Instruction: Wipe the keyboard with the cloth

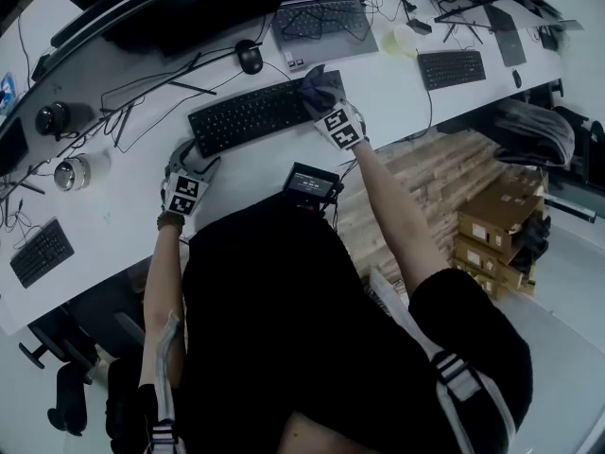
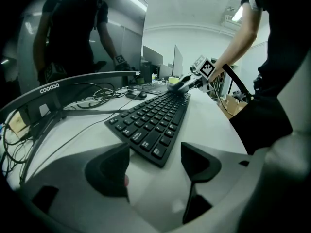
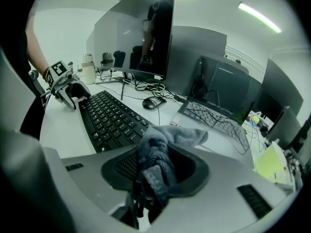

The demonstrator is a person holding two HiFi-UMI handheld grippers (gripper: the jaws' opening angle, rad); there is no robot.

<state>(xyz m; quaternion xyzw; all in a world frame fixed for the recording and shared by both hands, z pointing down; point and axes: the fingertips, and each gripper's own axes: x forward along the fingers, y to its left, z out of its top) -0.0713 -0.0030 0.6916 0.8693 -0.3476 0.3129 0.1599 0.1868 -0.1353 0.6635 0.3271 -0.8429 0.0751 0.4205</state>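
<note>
A black keyboard lies on the white desk. At its right end my right gripper is shut on a bunched grey cloth. In the right gripper view the cloth fills the gap between the jaws of the right gripper and hangs over the keyboard's end keys. My left gripper rests by the keyboard's left front corner. In the left gripper view it is open, with that corner of the keyboard just ahead of the jaws and nothing pressed between them.
Behind the keyboard stand a curved monitor, a black mouse, a laptop and loose cables. Other keyboards lie at the far right and near left. Cardboard boxes stack on the floor to the right.
</note>
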